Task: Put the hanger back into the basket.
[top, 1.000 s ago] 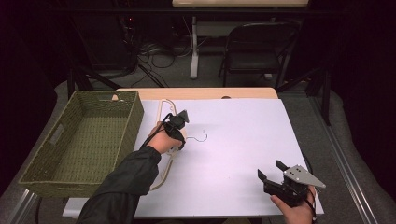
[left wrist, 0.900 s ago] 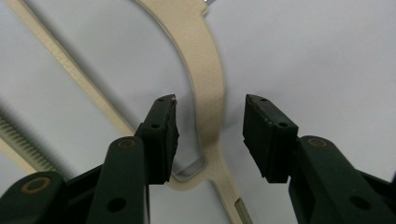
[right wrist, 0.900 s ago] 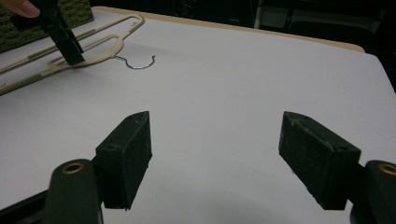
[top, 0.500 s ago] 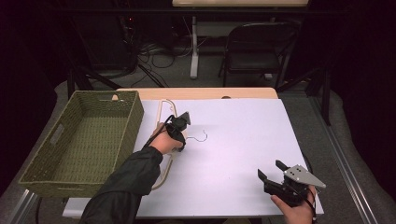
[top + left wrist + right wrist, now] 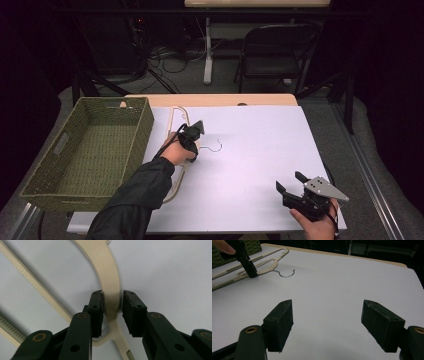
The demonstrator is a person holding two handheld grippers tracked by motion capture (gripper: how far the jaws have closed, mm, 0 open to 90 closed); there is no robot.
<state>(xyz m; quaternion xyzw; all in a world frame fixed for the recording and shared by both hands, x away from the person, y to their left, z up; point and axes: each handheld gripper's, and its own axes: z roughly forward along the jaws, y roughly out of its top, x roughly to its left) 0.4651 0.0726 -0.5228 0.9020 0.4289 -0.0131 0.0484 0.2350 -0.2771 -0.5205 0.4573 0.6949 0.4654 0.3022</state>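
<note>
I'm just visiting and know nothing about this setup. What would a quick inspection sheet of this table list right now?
Surface: white table top, bare at the middle and right.
Job's things: beige clothes hanger with wire hook, lying flat; green woven basket at the left.
Clutter: nothing seen.
Grippers: left gripper straddles the hanger's neck, a small gap at one pad; right gripper open above bare table.
Cables: a cable trails from the left gripper; more on the floor behind.
Surroundings: dark room, folding chair.
</note>
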